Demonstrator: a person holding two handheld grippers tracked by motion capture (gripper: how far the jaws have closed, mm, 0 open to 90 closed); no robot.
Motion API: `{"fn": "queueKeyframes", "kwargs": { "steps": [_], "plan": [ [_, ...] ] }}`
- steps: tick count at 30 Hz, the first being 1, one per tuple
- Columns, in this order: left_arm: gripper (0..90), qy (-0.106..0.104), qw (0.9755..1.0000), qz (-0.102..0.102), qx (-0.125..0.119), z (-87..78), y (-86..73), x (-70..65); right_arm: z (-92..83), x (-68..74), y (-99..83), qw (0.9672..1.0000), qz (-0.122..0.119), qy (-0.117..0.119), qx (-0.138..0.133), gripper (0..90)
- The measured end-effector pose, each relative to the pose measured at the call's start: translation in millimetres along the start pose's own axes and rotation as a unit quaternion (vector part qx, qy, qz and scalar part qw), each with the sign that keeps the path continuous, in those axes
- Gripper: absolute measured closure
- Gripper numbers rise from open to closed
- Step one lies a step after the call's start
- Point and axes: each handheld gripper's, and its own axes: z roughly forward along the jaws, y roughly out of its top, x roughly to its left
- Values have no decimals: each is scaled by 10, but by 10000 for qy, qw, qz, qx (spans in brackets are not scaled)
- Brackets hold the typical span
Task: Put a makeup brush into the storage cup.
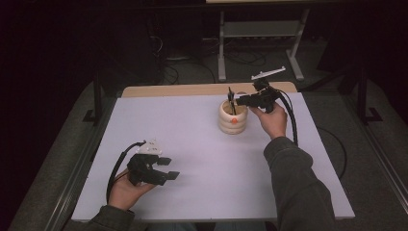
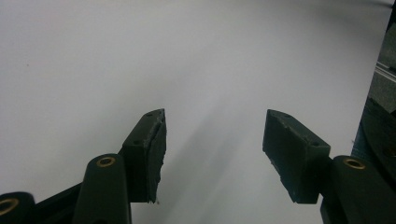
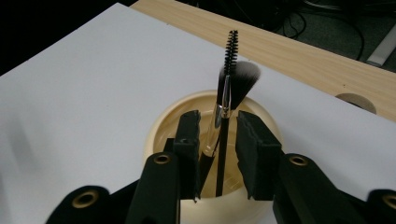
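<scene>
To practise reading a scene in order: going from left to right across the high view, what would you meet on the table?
Left hand-held gripper, jaws open → cream ribbed holder with brushes in it → right hand-held gripper over the holder's rim, with the person's hand behind it.

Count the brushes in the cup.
2: a fan brush and a thin spiral brush, both standing in the cream cup, between the right gripper's jaws. Others could lie hidden inside.
</scene>
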Motion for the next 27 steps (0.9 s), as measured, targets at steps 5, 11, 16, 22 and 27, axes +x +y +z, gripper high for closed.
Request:
{"fn": "queueKeyframes", "kwargs": {
  "steps": [5,11,16,22,27],
  "plan": [
    [387,3,10000,-17,-40,-5,8,10,-64,34,-58,10000,-51,39,5,626],
    [361,23,9999,-97,-95,11,2,33,-147,30,-173,9998,-63,143,-81,556],
    [349,89,9997,-143,-187,2,-12,49,-208,55,-288,9998,-64,156,-113,495],
    [331,155,9996,-93,-212,-1,-28,76,-243,118,-380,9996,-151,222,-131,422],
    [312,186,9995,-141,-224,4,-31,83,-289,178,-421,9993,-246,230,-162,382]
  ]
}}
